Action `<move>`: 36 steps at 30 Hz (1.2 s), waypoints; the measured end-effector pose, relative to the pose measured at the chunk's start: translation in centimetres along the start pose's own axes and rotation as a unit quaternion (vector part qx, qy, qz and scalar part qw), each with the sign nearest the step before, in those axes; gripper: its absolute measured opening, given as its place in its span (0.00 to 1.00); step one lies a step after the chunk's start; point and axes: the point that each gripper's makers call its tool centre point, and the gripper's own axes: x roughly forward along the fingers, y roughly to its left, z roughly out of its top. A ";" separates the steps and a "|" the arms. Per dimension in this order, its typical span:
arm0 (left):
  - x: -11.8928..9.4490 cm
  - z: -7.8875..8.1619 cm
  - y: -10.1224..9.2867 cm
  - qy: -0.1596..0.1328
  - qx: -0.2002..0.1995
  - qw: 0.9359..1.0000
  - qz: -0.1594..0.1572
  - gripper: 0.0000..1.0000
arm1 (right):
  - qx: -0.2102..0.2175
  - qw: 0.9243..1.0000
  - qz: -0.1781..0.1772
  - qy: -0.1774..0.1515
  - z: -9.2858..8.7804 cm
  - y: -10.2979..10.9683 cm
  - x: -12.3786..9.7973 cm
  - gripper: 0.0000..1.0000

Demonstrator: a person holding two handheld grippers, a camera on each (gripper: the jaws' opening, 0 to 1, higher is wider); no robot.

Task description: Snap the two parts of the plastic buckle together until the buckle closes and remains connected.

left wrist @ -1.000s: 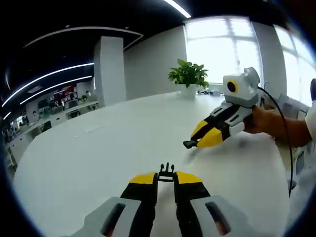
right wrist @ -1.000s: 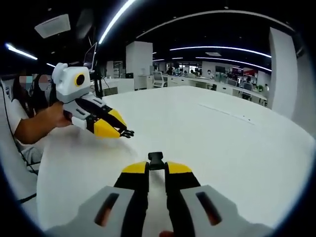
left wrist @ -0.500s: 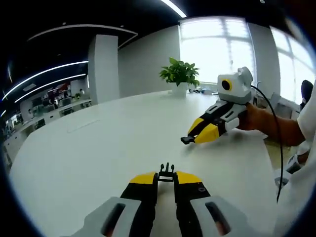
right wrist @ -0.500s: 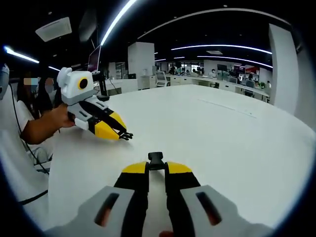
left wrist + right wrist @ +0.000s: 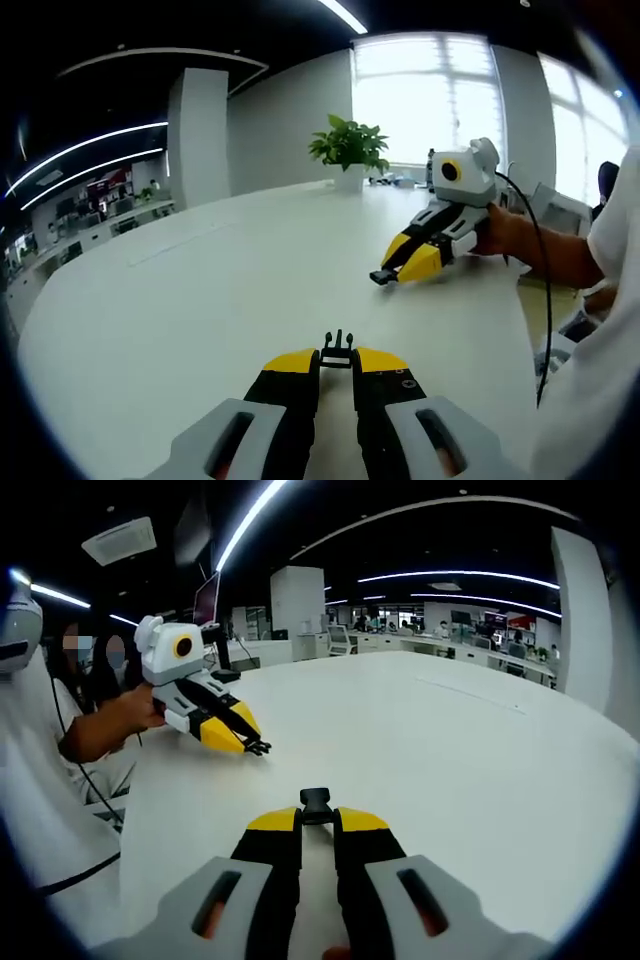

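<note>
1. Left tool (image 5: 336, 362) rising from 6 o'clock in the left gripper view, jaws pressed together on the pronged buckle part (image 5: 337, 349), black prongs poking out past the yellow tips.
2. Right tool (image 5: 316, 820) rising from 6 o'clock in the right gripper view, jaws pinching the socket buckle part (image 5: 315, 802), a small black block at the tips.
3. In the left gripper view, right tool (image 5: 381, 277) out toward 2 o'clock, low over the white table (image 5: 180, 300), with the socket buckle part (image 5: 380, 277) a dark nub at its tip; hand (image 5: 500, 232) gripping behind it, cable (image 5: 543, 290) trailing down.
4. In the right gripper view, left tool (image 5: 258, 747) toward 10 o'clock, close over the table (image 5: 450, 770), pronged buckle part (image 5: 259, 747) jutting from its yellow tips; hand (image 5: 140, 712) and forearm behind.
5. Two buckle parts well apart, unjoined, each held above the table.
6. Containers: one white plant pot (image 5: 348, 179) at 12 o'clock on the far table edge in the left gripper view, holding a leafy green plant (image 5: 348, 145).
7. Beyond the pot, bright windows (image 5: 425, 100); at 10 o'clock a white pillar (image 5: 196, 145).
8. In the right gripper view, office desks and ceiling light strips in the distance, too small to tell apart.
</note>
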 end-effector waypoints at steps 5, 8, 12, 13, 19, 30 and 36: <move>0.0 -0.1 -0.6 0.002 0.008 1.000 -0.017 0.12 | -0.014 1.000 0.014 0.009 -0.6 0.2 -0.1 0.13; 0.1 -0.3 -0.9 0.007 0.015 1.000 -0.025 0.12 | -0.002 1.000 0.030 0.001 -0.4 0.4 -0.2 0.13; 0.0 -0.6 -1.4 0.009 0.023 0.999 -0.038 0.12 | 0.000 0.999 0.041 -0.003 -0.3 0.6 -0.4 0.13; 0.0 -0.7 -1.6 0.009 0.024 0.999 -0.045 0.12 | -0.007 0.999 0.042 0.003 -0.5 0.6 -0.4 0.13; 0.3 -0.7 -2.0 0.005 0.026 0.997 -0.069 0.12 | -0.033 0.997 0.062 0.013 -0.9 1.4 -0.3 0.13; 0.7 -0.5 -3.0 0.001 0.041 0.993 -0.113 0.12 | -0.059 0.993 0.105 0.013 -0.8 2.8 0.0 0.13; 0.8 -0.4 -3.7 0.003 0.048 0.991 -0.121 0.12 | -0.065 0.990 0.123 0.013 -0.7 3.5 0.4 0.13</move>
